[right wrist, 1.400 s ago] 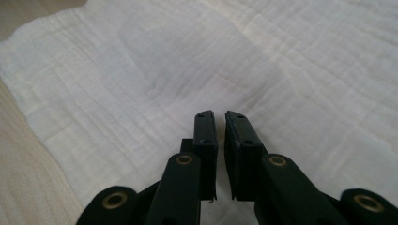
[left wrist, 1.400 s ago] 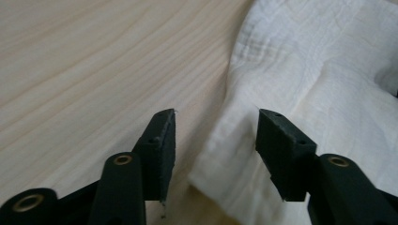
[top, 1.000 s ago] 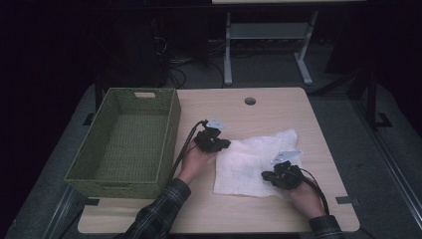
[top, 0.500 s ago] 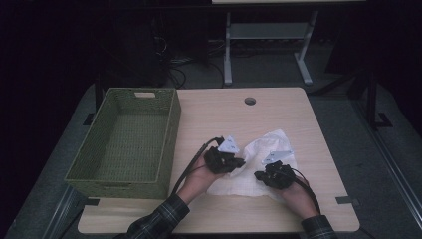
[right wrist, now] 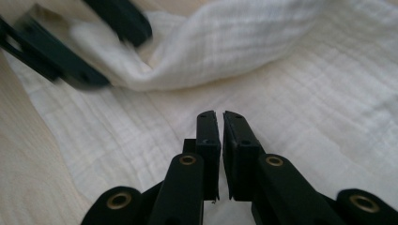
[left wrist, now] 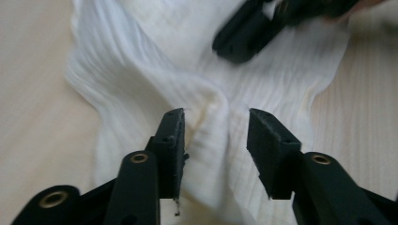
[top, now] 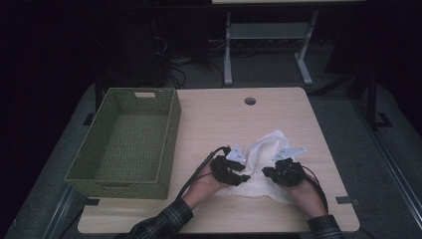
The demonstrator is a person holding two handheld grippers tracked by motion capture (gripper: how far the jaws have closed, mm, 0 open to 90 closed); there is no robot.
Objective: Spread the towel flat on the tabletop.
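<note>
A white cloth (top: pixel 263 147) lies crumpled on the wooden table (top: pixel 278 114), between both hands. My left gripper (top: pixel 243 175) sits at the cloth's left side. In the left gripper view it (left wrist: pixel 216 129) is open, and a raised fold of the cloth (left wrist: pixel 141 61) stands between its jaws. My right gripper (top: pixel 271 173) rests on the cloth's near right part. Seen in the right gripper view, it (right wrist: pixel 220 117) is shut with only a thin slit, over flat cloth (right wrist: pixel 305 93); nothing shows between the jaws. The left gripper's blurred jaws cross that view's top left.
A green woven basket (top: pixel 171 129) with nothing in it stands on the table's left side. A round cable hole (top: pixel 250 101) sits near the far edge. Bare wood lies beyond the cloth and to its right. Cables trail from both grippers.
Both grippers have drawn toward each other and nearer the front edge. The cloth went from spread flat to bunched and folded between them.
</note>
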